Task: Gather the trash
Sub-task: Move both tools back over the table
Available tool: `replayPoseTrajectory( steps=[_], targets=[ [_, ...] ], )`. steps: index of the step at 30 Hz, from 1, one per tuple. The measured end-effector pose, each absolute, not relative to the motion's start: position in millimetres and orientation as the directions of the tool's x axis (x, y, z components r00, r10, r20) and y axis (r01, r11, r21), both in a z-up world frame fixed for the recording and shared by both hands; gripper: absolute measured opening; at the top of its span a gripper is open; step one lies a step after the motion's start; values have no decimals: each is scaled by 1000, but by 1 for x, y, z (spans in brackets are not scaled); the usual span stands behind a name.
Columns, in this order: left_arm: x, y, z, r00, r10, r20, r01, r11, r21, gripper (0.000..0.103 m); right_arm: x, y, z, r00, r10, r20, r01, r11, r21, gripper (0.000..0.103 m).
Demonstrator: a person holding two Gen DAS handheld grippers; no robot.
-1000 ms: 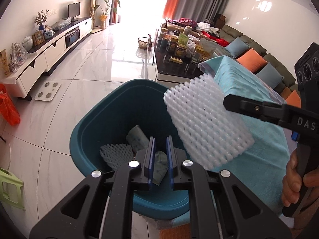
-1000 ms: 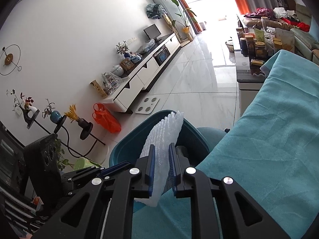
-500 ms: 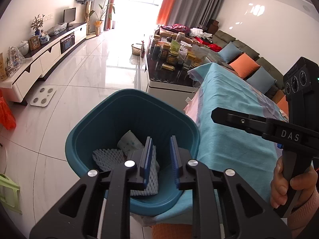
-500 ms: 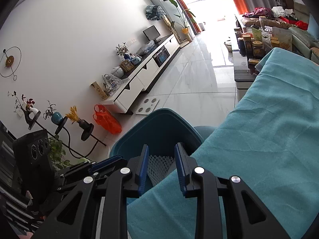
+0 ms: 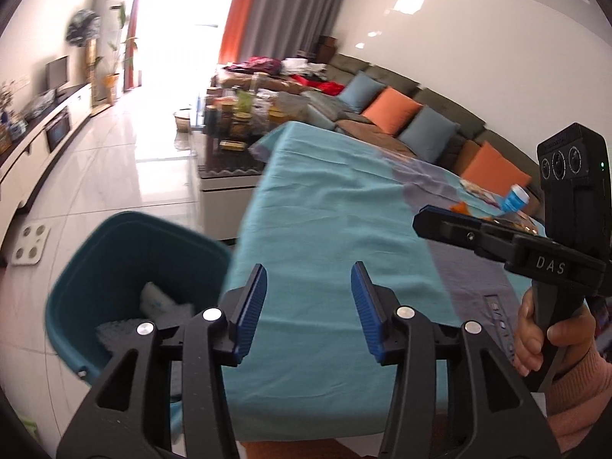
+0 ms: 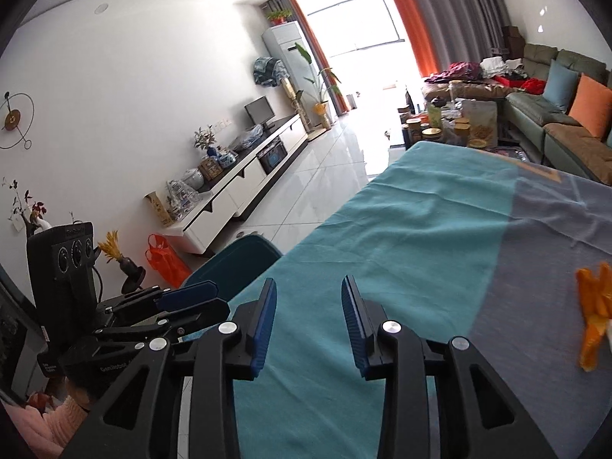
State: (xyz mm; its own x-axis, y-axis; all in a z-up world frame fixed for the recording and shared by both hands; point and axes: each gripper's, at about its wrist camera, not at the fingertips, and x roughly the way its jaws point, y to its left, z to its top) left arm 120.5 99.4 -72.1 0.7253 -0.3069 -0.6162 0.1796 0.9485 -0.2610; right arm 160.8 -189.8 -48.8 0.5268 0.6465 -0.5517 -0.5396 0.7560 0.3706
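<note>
We find the teal bin (image 5: 126, 264) left of the cloth-covered table (image 5: 336, 214), white foam netting (image 5: 114, 331) lying inside it. Over the table, the left gripper (image 5: 308, 306) and right gripper (image 6: 309, 323) are both opening, nothing between their jaws. Orange peel (image 6: 593, 317) lies on the table's right part.

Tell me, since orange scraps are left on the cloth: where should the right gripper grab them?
Probably from above, across the narrow lower end of the orange scraps. They lie flat on the cloth, blurred, right of the empty, opening right gripper.
</note>
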Motion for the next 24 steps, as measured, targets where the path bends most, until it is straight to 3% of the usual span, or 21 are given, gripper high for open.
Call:
replayPoseTrajectory(
  steps=[11, 24],
  targets=[
    [152, -31, -72, 622, -457, -636, 402, 883, -241, 45, 142, -321, -49, 716, 434, -547, -297, 899, 323, 36],
    [193, -151, -80, 521, -509, -685, 540, 818, -198, 45, 134, -433, -51, 824, 171, -541, -54, 973, 226, 47]
  ],
)
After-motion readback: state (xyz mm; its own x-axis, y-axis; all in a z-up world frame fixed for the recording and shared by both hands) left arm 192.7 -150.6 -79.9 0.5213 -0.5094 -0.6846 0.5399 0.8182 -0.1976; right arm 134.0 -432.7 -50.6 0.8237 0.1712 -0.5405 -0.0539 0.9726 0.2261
